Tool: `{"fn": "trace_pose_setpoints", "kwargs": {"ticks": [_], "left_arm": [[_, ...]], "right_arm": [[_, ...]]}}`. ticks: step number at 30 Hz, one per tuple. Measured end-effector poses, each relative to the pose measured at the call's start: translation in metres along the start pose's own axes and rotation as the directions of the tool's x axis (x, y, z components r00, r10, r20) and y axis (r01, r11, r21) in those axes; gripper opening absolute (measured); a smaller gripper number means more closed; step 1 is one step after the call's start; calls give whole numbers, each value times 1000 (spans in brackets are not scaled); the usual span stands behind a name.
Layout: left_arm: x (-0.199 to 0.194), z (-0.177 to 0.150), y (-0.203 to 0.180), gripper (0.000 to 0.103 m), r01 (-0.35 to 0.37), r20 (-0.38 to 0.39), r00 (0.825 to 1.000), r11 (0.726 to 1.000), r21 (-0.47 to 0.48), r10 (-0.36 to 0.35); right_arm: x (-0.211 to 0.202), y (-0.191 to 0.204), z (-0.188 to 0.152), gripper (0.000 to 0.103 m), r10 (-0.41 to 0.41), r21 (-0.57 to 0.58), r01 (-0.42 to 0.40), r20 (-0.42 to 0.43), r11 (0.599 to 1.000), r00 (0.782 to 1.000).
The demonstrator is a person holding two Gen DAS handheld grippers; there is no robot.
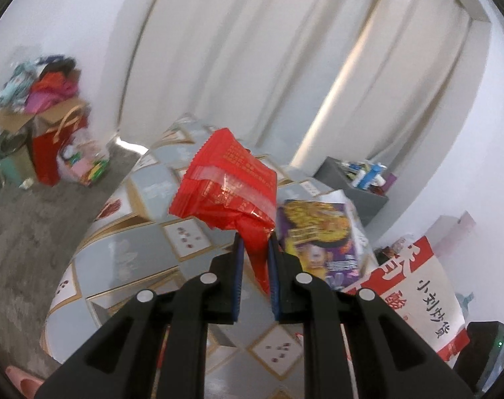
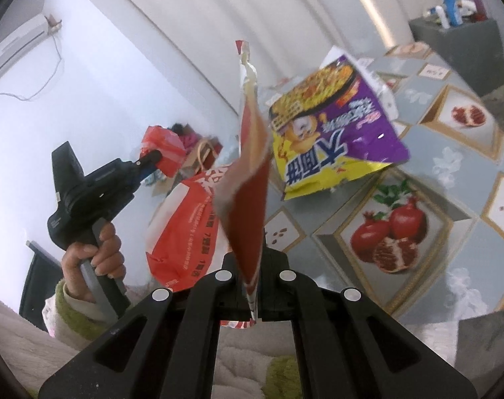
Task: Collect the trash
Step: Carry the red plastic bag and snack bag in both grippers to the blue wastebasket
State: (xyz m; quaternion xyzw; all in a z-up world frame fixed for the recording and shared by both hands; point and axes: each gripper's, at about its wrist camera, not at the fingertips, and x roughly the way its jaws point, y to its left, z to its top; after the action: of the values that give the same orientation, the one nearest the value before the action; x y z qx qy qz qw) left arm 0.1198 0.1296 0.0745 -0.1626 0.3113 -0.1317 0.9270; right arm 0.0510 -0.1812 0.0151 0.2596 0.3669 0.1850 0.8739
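Gripping a crumpled red wrapper [image 1: 225, 186] by its tail, the left gripper [image 1: 256, 249] holds it up at frame centre, above the table [image 1: 125, 259]; its gold print is too blurred to read. The right gripper [image 2: 253, 276] is clenched on a flat red sachet [image 2: 248, 179] that rises edge-on up the middle of its frame, with no legible writing.

A purple and yellow noodle packet [image 2: 335, 126] lies on the table right of centre, showing a cartoon cat, a bowl of noodles and large Chinese characters. A red and white bag [image 1: 415, 296] at lower right of the left view reads "小刘炒货".

Only the right view shows the person's hand [image 2: 95, 252] around the left gripper's handle at left, and a wall air conditioner [image 2: 16, 53] at upper left. Only the left view shows a box of clothes [image 1: 42, 89] and a red gift bag [image 1: 56, 146] on grey floor at left.

The tablecloth bears grey diamonds and pomegranate pictures [image 2: 391, 232]. White curtains [image 1: 268, 50] hang behind, with a grey bin [image 1: 355, 179] of bottles beside the table.
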Motion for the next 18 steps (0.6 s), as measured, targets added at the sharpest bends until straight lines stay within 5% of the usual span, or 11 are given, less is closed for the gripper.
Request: {"fn": "trace_pose_setpoints", "kwargs": {"ticks": [7, 12, 18], "left_arm": [[-6, 2, -67, 13, 104, 1, 994, 987, 125, -105], [9, -4, -135, 13, 216, -58, 976, 948, 233, -209], [50, -30, -240, 13, 373, -221, 926, 838, 398, -307]], "right_arm": [[-53, -33, -11, 0, -42, 63, 34, 126, 997, 991], [-93, -68, -21, 0, -129, 152, 96, 229, 984, 965], [-163, -143, -41, 0, -356, 375, 221, 342, 900, 870]]}}
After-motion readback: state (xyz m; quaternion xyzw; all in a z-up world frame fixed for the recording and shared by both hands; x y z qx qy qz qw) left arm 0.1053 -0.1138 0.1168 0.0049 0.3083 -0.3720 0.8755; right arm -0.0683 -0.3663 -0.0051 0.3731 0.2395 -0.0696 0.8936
